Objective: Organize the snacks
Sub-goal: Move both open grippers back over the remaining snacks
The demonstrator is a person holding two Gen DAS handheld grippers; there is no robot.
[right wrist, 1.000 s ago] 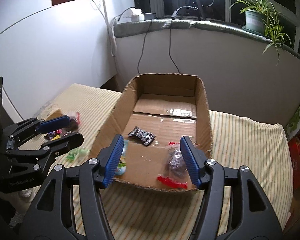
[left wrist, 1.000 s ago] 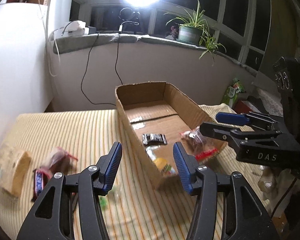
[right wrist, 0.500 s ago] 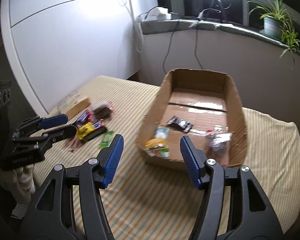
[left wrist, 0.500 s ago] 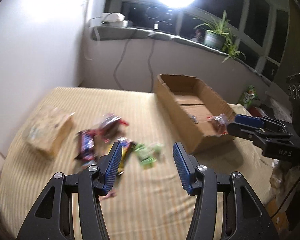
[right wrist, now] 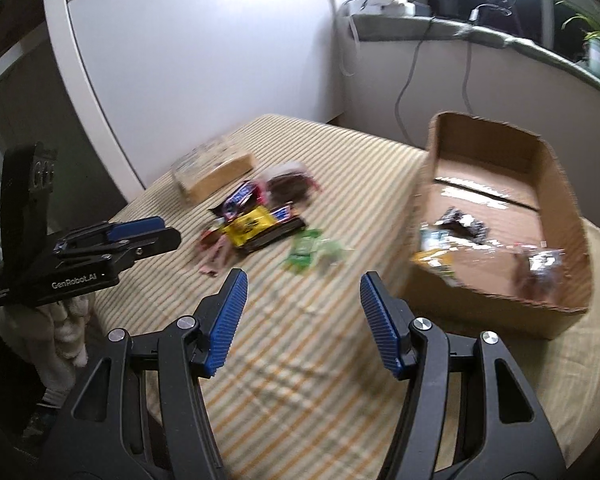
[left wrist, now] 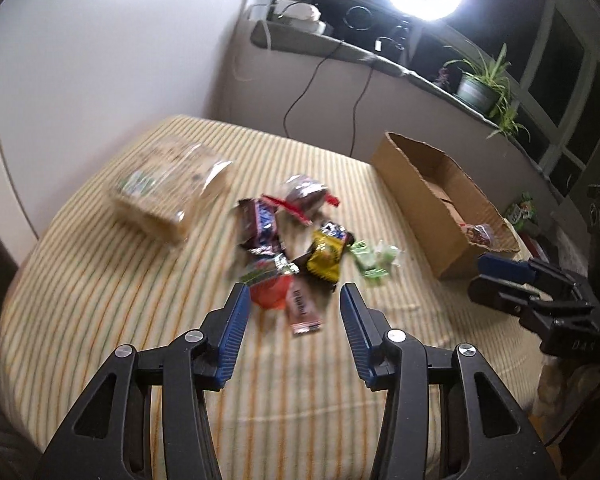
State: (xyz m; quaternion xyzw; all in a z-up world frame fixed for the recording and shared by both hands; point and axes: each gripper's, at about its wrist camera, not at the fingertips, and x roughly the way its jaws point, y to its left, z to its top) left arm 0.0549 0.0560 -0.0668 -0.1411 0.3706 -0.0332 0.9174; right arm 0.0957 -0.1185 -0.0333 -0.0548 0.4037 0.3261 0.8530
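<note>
Your left gripper (left wrist: 292,300) has just been closing, fingers apart with nothing gripped; snacks (left wrist: 300,240) lie just ahead of its tips. Your right gripper (right wrist: 302,286): fingers apart, empty. Box (right wrist: 556,184) ahead-right of it.

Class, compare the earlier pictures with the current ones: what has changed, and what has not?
Both grippers swung away from the cardboard box toward the loose snack pile. The left gripper has just been closing a little, nothing between its jaws; the right gripper stays open and empty. Box, its contents and pile lie unchanged.
</note>
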